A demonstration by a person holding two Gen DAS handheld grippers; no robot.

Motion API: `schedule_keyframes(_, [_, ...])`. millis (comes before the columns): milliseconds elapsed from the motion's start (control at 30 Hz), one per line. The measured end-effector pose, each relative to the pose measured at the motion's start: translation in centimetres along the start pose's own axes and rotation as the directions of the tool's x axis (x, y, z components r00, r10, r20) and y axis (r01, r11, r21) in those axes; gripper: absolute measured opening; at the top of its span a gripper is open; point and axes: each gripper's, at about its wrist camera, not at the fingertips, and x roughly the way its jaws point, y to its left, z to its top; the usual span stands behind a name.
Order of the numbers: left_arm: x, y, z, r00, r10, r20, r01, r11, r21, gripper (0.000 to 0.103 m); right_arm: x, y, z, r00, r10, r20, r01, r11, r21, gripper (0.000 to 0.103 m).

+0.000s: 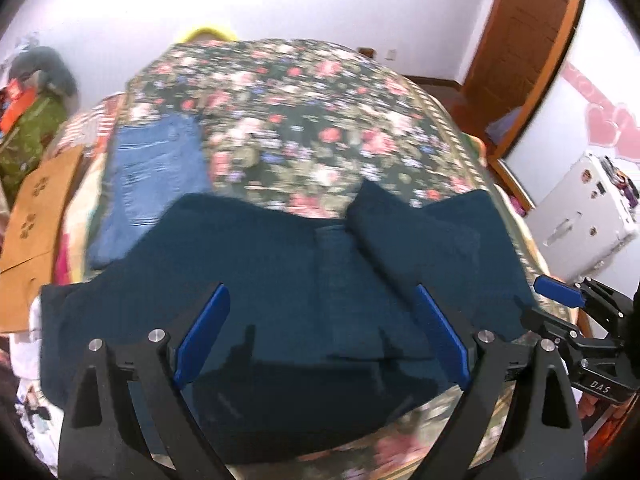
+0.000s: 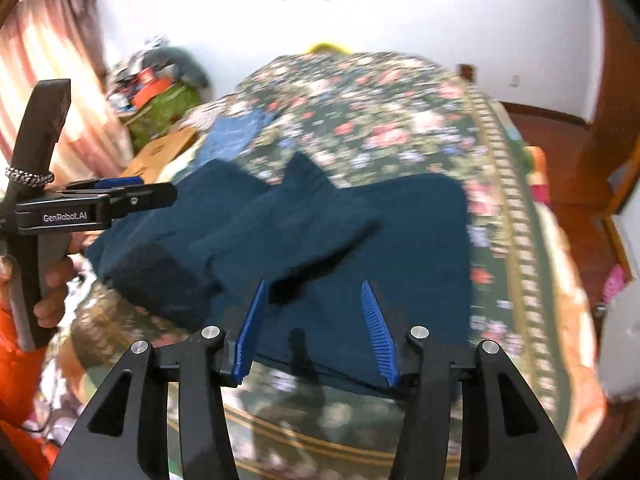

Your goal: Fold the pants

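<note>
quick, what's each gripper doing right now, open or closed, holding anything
Left gripper: open, holding nothing, above the dark blue pants.
Right gripper: open, holding nothing, over the same pants.

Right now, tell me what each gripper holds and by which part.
Nothing is held. The left gripper and right gripper are both open above the dark blue pants.

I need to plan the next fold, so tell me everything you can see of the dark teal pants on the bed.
The dark teal pants look like soft, thick knit fabric, lying spread across the near end of the floral green bedspread. One part is already flipped over on top as a raised diagonal flap, its corner pointing away. Their near edge sits by the bed's edge. Both claws hover open above; neither grips the fabric.
</note>
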Motion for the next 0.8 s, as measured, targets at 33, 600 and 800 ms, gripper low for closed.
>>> schedule_keyframes(33, [0.6,-1.2,0.3,1.000,-0.016,-0.012,0.016,1.000,0.016,0.093,-0.4,-0.7,-0.2,1.000,-0.018,0.008,0.018,1.000,0.014,0.045])
schedule_keyframes(600, [8.4,-11.8,-0.6,0.995,0.066,-0.071,-0.049,0.973,0.225,0.035,1.6,-6.2,-3.5,0.996,-0.047,-0.076,0.059,0.986,0.157,0.045])
schedule_keyframes(800, [5.4,-8.6,-0.5,0.996,0.093,0.007,-0.094,0.985,0.147,0.022,2.1,-6.5,-4.0,0.995,-0.035,-0.089,0.050,0.986,0.161,0.047])
